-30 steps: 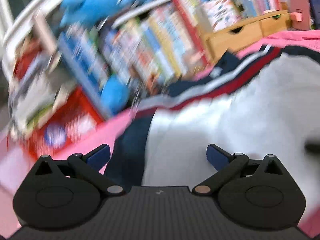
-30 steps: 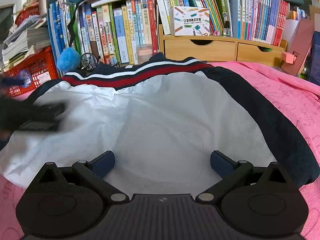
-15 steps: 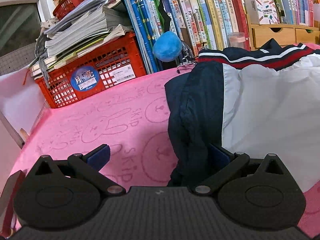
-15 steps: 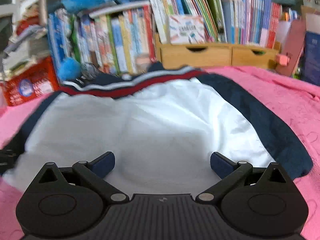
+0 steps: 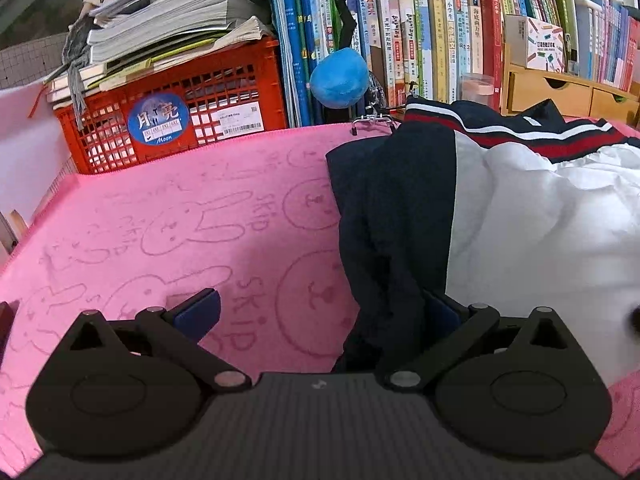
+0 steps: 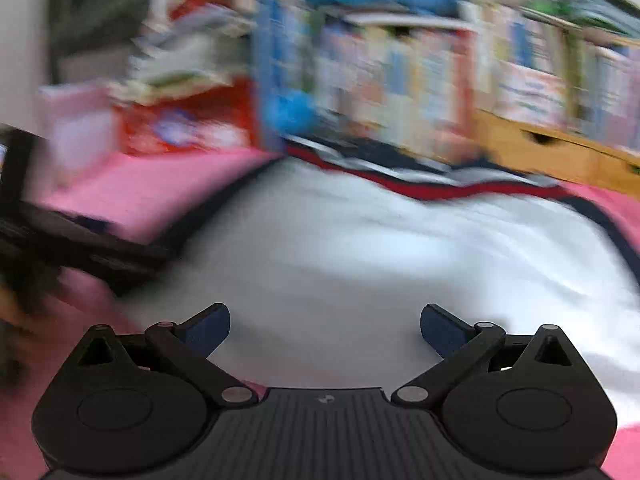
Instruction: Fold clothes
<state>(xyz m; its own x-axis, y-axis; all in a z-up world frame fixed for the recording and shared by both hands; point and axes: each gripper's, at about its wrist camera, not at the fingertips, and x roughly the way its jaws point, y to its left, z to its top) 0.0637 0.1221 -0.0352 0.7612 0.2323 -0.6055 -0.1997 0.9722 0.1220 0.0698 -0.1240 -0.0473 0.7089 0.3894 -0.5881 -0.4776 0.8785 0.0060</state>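
A white garment with navy sides and a red, white and navy striped band lies spread on a pink towel. My left gripper is open at the garment's left edge. Its navy side fold hangs between the jaws, next to the right finger. My right gripper is open and empty, low over the white middle of the garment. The right wrist view is blurred by motion. The left gripper shows there as a dark shape at the left.
A red crate stacked with papers stands at the back left. A row of books with a blue plush ball and a wooden drawer box line the back edge.
My left gripper has moved slightly closer to the garment's navy left edge. My right gripper has swung left over the white cloth and its view has become blurred.
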